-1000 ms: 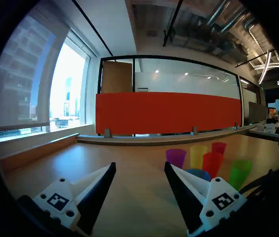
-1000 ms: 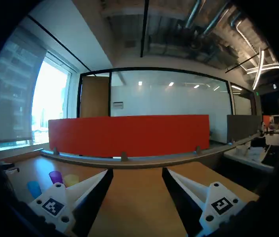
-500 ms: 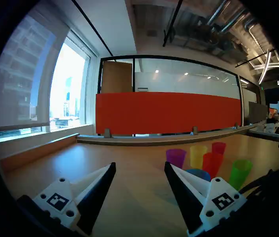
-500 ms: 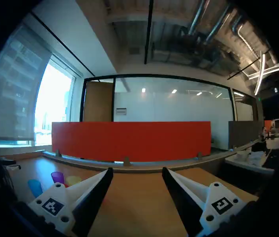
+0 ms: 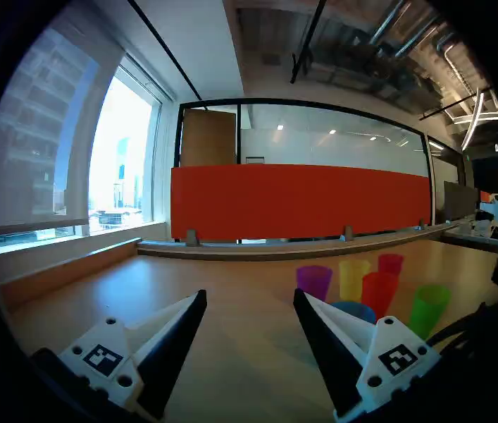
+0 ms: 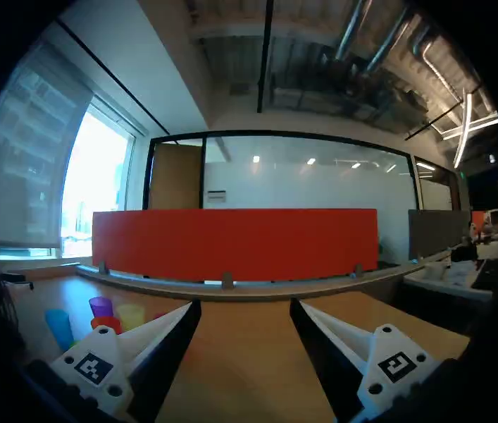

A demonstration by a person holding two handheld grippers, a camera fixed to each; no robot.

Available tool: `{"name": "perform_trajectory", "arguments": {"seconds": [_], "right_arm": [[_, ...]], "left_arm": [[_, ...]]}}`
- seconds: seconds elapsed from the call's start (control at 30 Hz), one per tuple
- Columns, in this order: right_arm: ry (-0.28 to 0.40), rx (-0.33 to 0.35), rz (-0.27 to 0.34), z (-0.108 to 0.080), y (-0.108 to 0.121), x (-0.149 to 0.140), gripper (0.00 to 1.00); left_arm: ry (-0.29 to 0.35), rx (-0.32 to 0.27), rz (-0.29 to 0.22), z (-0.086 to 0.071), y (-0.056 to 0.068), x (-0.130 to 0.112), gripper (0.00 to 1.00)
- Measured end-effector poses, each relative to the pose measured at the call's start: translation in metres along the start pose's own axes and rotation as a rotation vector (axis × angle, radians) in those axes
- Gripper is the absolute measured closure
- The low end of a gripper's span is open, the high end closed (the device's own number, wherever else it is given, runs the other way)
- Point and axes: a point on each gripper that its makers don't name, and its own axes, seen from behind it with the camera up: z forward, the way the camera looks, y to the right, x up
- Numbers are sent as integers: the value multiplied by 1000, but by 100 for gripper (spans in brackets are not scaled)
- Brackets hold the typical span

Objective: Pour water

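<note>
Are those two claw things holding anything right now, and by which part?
Nothing is held. The left gripper and the right gripper are both open, with only bare wooden table between their fingers; the coloured cups stand on it, ungripped.

The right hand-held gripper point(image 6: 244, 303) has shifted; the cups point(image 6: 101, 307) show more fully, a red cup point(image 6: 106, 323) newly visible.

We take the orange partition point(image 5: 298, 201) as our mark. It stands at the far edge of a wooden desk point(image 5: 234, 282). Left of it a tall window point(image 5: 118, 169) glares with daylight. Behind it we see a wooden door point(image 5: 208, 137) and a glass wall point(image 5: 333, 144), and above it bare ceiling pipes point(image 5: 396, 32) and strip lights point(image 5: 475, 113).
</note>
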Motion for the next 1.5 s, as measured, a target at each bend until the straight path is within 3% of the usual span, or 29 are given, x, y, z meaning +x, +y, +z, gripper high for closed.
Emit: {"name": "perform_trajectory", "arguments": {"seconds": [0.4, 0.6, 1.5], "right_arm": [[14, -28, 44, 1, 8, -12, 1], [11, -42, 36, -1, 16, -20, 1], [-45, -35, 33, 6, 12, -55, 1]], "left_arm": [[0, 0, 0, 0, 1, 0, 9], [0, 0, 0, 0, 0, 0, 8], [0, 0, 0, 0, 1, 0, 8]]}}
